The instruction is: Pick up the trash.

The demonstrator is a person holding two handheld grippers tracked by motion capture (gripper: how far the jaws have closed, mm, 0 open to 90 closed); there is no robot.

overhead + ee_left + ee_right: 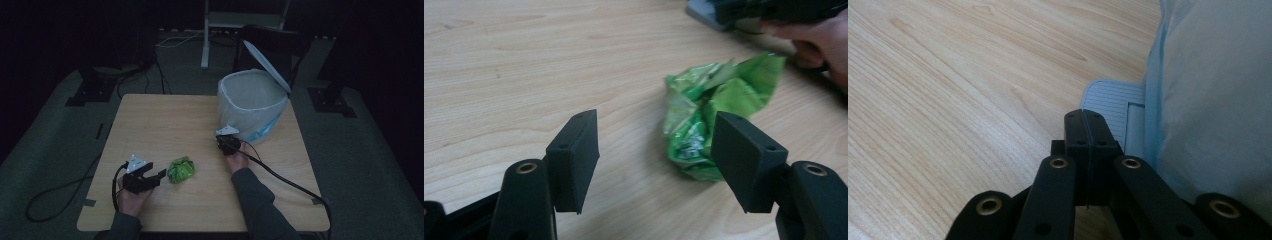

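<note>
A crumpled green wrapper (pixel 181 169) lies on the wooden table (pixel 165 125) near its front middle. My left gripper (pixel 159 177) rests just left of it, open, pointing at it. In the left gripper view the wrapper (pixel 704 115) sits ahead, slightly right of the gap, with the right jaw in front of its edge; my left gripper (pixel 656 135) holds nothing. My right gripper (pixel 226 139) is shut and empty at the foot of a bin (pixel 252 102). In the right gripper view, my right gripper (pixel 1087 125) points at the bin's ribbed grey pedal (pixel 1110 102).
The bin stands on the table's back right, lined with a white bag (pixel 1213 100), its lid (pixel 265 57) tipped open. Cables trail from both grippers off the table edges. The floor around holds stands and cables in the dark.
</note>
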